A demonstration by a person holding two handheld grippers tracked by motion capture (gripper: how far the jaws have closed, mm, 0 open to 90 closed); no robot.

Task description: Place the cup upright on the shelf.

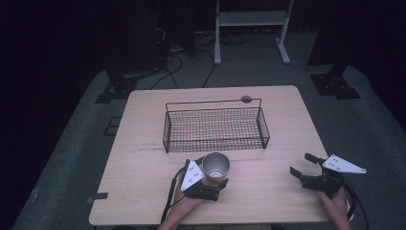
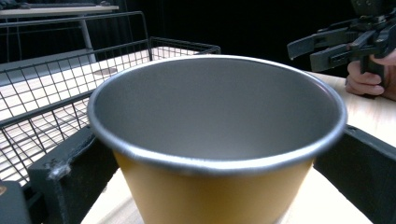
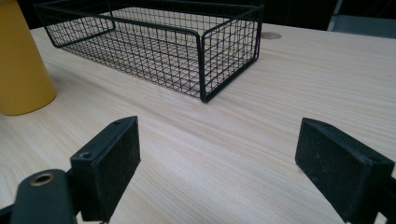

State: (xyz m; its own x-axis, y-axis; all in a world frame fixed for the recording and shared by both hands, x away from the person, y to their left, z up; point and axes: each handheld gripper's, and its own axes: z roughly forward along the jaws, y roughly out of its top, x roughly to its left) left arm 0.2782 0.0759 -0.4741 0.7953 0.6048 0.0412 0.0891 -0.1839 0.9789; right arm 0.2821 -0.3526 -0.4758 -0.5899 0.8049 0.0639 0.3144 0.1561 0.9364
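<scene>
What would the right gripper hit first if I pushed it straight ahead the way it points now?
Probably the near corner of the wire basket. The right gripper stands open over bare table, nothing lying between; the yellow cup sits off to the side. Height is uncertain.

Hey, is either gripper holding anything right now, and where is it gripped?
The left gripper holds the yellow cup by its side wall, one jaw on each side below the rim. The right gripper is open and holds nothing.
</scene>
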